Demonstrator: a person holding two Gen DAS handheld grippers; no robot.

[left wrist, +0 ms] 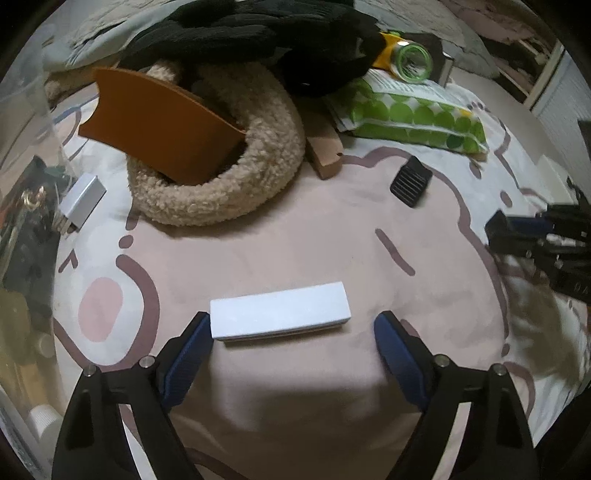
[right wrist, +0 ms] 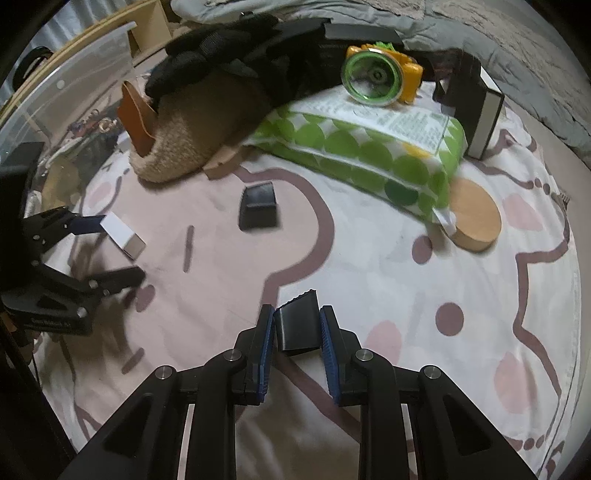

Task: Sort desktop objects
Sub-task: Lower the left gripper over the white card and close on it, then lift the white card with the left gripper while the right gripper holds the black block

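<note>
While the left gripper (left wrist: 293,332) is standing wide over the pink cloth (left wrist: 295,236), a white box (left wrist: 279,311) is lying between its blue pads (left wrist: 192,354), the left pad just touching one end and the right pad apart from the other. Nothing is being clamped there. Narrow jaws on the right gripper (right wrist: 297,332) are pinching a small black block (right wrist: 298,325). Another black block (right wrist: 258,206) is lying loose farther off, near a green-dotted packet (right wrist: 369,151).

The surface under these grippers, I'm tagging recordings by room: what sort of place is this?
Probably a bedroom, with items sorted on a bed. The patterned sheet is soft and creased, rumpled grey bedding lies behind, and fuzzy slippers sit among the clutter.
</note>
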